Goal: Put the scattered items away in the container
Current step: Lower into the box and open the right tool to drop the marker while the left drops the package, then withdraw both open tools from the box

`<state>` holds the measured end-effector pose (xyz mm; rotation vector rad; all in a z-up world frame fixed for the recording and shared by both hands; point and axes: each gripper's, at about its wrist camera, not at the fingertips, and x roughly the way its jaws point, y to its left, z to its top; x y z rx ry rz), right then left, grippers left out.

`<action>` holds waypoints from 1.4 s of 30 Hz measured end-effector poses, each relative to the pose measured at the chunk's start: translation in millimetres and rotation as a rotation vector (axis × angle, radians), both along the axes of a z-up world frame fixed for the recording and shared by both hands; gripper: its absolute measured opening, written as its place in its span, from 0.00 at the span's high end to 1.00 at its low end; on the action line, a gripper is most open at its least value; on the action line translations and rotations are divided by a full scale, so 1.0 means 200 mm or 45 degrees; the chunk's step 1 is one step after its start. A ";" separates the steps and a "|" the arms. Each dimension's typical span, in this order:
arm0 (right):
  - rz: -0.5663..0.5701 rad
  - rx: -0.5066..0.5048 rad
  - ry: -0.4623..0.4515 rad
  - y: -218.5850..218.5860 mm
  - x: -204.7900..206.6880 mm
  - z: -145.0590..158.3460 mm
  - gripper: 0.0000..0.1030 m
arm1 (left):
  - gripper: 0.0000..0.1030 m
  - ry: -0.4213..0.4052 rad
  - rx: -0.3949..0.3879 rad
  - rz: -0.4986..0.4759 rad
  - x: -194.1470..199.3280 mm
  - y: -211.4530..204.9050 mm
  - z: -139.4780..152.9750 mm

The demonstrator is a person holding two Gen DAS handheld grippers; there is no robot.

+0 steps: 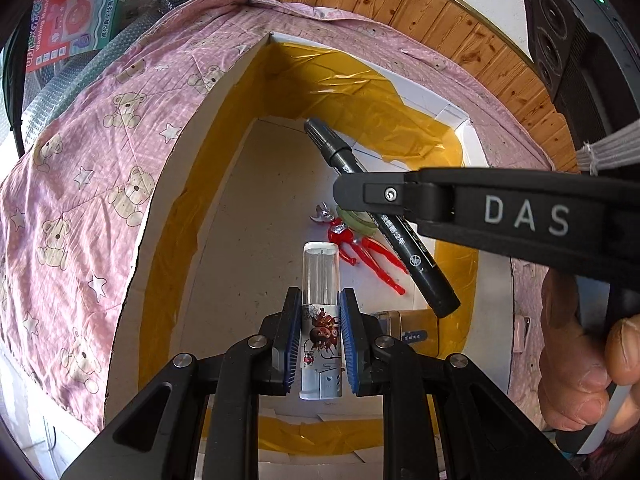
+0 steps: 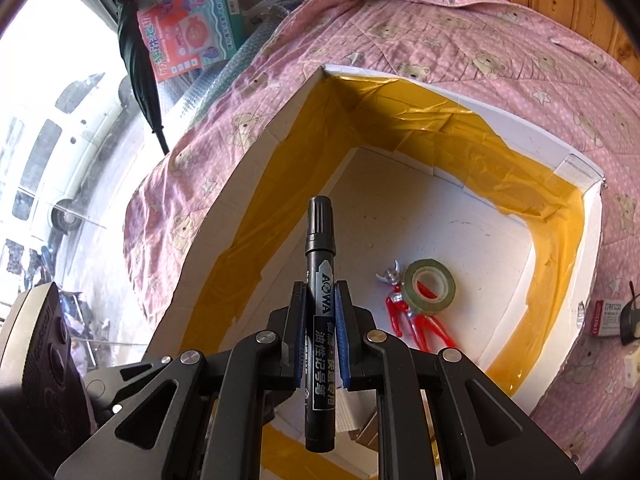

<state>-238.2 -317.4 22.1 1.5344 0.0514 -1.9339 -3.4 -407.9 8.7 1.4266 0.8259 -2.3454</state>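
A white box lined with yellow tape sits on a pink quilt. On its floor lie a red toy figure and a greenish tape roll. Above the floor, my left gripper is shut on a small tube with a clear cap and a printed label. My right gripper reaches in from the right, shut on a black marker. In the right wrist view the right gripper clamps the black marker over the box, left of the figure and tape roll.
The bear-print quilt surrounds the box. A colourful toy carton, bubble wrap and a dark folded umbrella lie at the far left. A small red-and-white packet rests on the quilt at right. A hand holds the right gripper.
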 end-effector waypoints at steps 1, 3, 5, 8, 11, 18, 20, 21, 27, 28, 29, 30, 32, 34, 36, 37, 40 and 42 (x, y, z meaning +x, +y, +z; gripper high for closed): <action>-0.004 0.001 0.000 -0.01 -0.01 0.00 0.87 | 0.80 -0.001 0.000 0.001 0.00 0.00 0.00; -0.013 -0.001 0.003 -0.03 -0.03 -0.01 0.87 | 0.80 -0.002 0.002 0.004 0.01 -0.01 -0.01; -0.027 -0.010 0.006 -0.04 -0.05 0.00 0.87 | 0.80 -0.003 0.002 0.009 0.01 -0.02 -0.01; -0.035 -0.029 0.012 -0.06 -0.09 0.01 0.86 | 0.80 -0.001 -0.008 0.011 -0.01 -0.02 0.01; -0.050 -0.069 0.040 -0.08 -0.11 0.01 0.84 | 0.80 0.005 -0.024 0.015 -0.02 -0.02 0.03; -0.067 -0.077 0.065 -0.02 -0.06 0.05 0.69 | 0.61 -0.038 -0.053 0.089 0.01 -0.07 0.00; -0.064 -0.099 0.071 0.02 -0.01 0.08 0.69 | 0.61 -0.022 -0.048 0.107 0.05 -0.08 0.01; -0.058 -0.115 0.075 0.04 0.02 0.10 0.69 | 0.61 -0.009 -0.039 0.115 0.06 -0.09 0.02; 0.011 -0.139 0.126 0.09 0.24 0.17 0.69 | 0.61 0.025 -0.072 0.121 0.15 -0.06 0.07; 0.019 -0.135 0.134 0.10 0.27 0.17 0.69 | 0.61 0.027 -0.085 0.122 0.15 -0.05 0.08; 0.025 -0.135 0.140 0.11 0.30 0.18 0.69 | 0.61 0.030 -0.094 0.124 0.16 -0.04 0.09; 0.029 -0.134 0.145 0.12 0.32 0.18 0.69 | 0.61 0.036 -0.097 0.125 0.17 -0.04 0.10; 0.028 -0.129 0.147 0.14 0.36 0.18 0.69 | 0.61 0.046 -0.115 0.132 0.20 -0.02 0.12; 0.016 -0.132 0.143 0.17 0.40 0.17 0.69 | 0.61 0.056 -0.120 0.128 0.22 0.00 0.14; 0.000 -0.136 0.140 0.21 0.43 0.18 0.69 | 0.61 0.069 -0.123 0.124 0.25 0.02 0.17; -0.008 -0.142 0.138 0.23 0.44 0.18 0.69 | 0.61 0.075 -0.133 0.120 0.26 0.03 0.18; -0.031 -0.158 0.140 0.28 0.49 0.20 0.69 | 0.61 0.088 -0.144 0.106 0.29 0.07 0.21; -0.044 -0.168 0.145 0.30 0.53 0.21 0.69 | 0.61 0.093 -0.149 0.096 0.30 0.09 0.22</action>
